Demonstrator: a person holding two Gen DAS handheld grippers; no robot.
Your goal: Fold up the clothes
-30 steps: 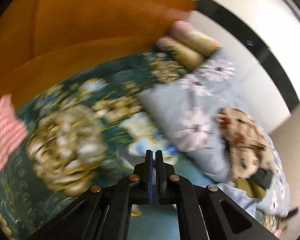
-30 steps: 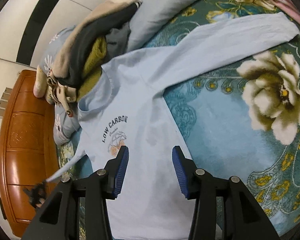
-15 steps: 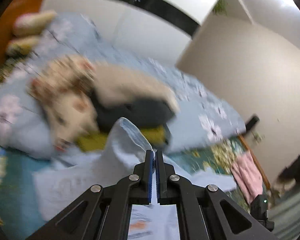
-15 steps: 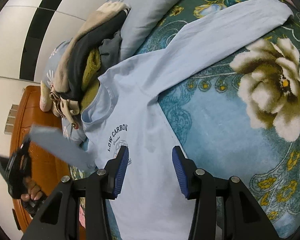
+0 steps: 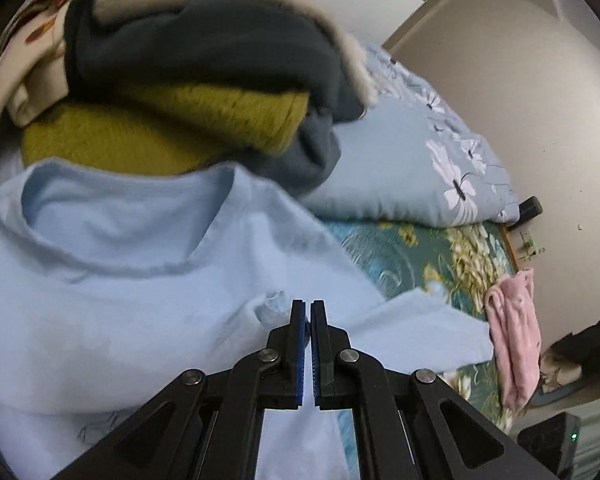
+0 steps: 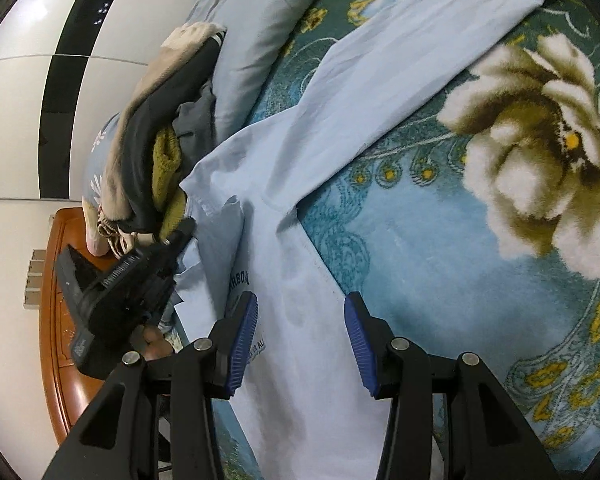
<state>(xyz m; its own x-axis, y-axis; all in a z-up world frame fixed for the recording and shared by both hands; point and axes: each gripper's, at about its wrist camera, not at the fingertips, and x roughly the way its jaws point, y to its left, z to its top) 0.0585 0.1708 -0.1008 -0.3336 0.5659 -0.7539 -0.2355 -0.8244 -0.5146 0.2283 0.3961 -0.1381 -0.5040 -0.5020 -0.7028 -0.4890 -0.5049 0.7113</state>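
While its jaws were pinched together on a fold of pale blue cloth, the left gripper (image 5: pixel 307 318) sat low over the chest of the light blue sweatshirt (image 5: pixel 100 300), apparently so that the near sleeve could be drawn inward across the body as a first fold. In the right wrist view that same tool appeared as a dark block at the garment's far edge, with sleeve fabric bunched beside it. The right gripper (image 6: pixel 300 340) hung just above the lower torso with its jaws standing partly apart and nothing between them, probably waiting to pin or smooth the cloth.

The sweatshirt lay face up on the bed (image 6: pixel 420 248), printed lettering partly covered by the folded-in cloth. Its long axis ran from the hem nearest the right gripper up to the collar (image 5: pixel 112 232), which pointed toward the pile of clothes (image 5: pixel 180 92); the neckline touched the mustard knit at the base of that pile. The other sleeve (image 6: pixel 420 60) stretched straight away from the shoulder, diagonally across the floral bedspread.

Beyond, a pale flowered quilt (image 5: pixel 420 168) lay bunched, and a pink garment (image 5: pixel 516 332) hung over the bed's far edge.
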